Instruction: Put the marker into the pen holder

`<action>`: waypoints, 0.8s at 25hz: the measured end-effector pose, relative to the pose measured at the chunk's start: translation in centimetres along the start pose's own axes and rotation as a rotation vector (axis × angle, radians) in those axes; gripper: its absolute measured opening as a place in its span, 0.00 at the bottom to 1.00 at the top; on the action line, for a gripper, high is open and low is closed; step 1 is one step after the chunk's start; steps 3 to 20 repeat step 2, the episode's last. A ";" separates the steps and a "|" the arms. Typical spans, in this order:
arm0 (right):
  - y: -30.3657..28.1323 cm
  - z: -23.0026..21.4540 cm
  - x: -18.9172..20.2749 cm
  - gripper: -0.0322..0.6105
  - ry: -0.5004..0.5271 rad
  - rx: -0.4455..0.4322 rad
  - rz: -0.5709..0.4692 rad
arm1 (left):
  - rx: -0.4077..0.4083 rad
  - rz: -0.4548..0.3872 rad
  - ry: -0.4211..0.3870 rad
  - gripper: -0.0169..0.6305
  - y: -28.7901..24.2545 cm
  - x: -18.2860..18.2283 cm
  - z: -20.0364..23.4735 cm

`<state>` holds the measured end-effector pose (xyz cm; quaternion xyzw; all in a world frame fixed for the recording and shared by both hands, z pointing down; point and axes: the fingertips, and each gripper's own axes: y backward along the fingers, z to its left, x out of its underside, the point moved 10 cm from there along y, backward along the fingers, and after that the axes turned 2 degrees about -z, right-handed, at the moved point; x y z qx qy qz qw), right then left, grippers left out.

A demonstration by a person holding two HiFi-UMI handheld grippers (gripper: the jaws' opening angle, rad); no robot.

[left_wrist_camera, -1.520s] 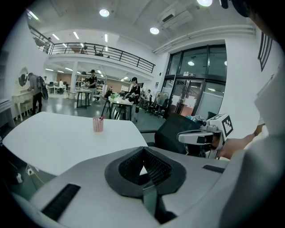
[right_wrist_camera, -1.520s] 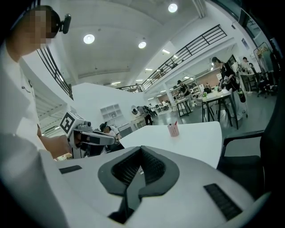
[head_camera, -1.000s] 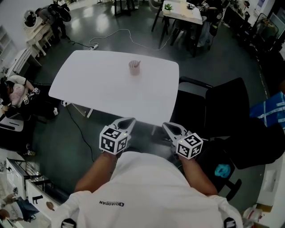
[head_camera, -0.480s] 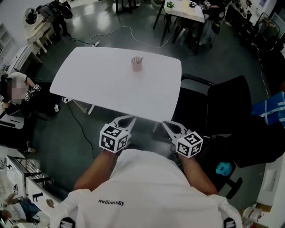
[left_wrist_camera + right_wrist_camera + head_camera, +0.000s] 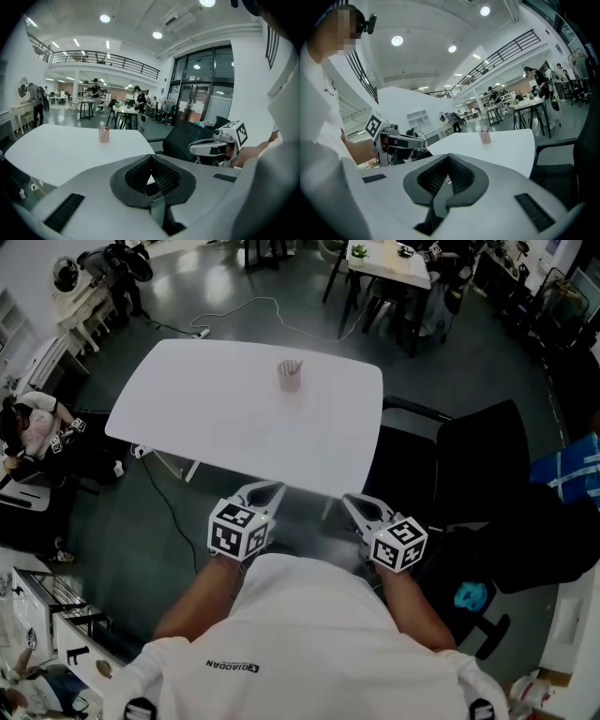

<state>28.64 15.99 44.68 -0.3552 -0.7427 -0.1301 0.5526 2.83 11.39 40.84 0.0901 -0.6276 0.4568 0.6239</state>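
Little has moved since the earlier frame: both grippers sit as before by the table's (image 5: 206, 423) near edge, and only the head view has drifted slightly. Both the left gripper (image 5: 273, 491) and the right gripper (image 5: 349, 503) have their jaws closed together with nothing between them. The pen holder (image 5: 290, 378) stands upright well ahead of both, across the table, marginally nearer the left gripper's line. It is a pinkish cup. A red-tipped stick (image 5: 487, 131), probably the marker, leans out of its mouth. No loose marker is visible.
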 end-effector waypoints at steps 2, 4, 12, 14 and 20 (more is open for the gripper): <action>0.0 0.0 0.2 0.08 -0.008 0.002 -0.007 | 0.001 0.006 -0.006 0.07 0.0 -0.1 -0.1; 0.0 0.0 0.2 0.08 -0.008 0.002 -0.007 | 0.001 0.006 -0.006 0.07 0.0 -0.1 -0.1; 0.0 0.0 0.2 0.08 -0.008 0.002 -0.007 | 0.001 0.006 -0.006 0.07 0.0 -0.1 -0.1; 0.0 0.0 0.2 0.08 -0.008 0.002 -0.007 | 0.001 0.006 -0.006 0.07 0.0 -0.1 -0.1; 0.0 0.0 0.2 0.08 -0.008 0.002 -0.007 | 0.001 0.006 -0.006 0.07 0.0 -0.1 -0.1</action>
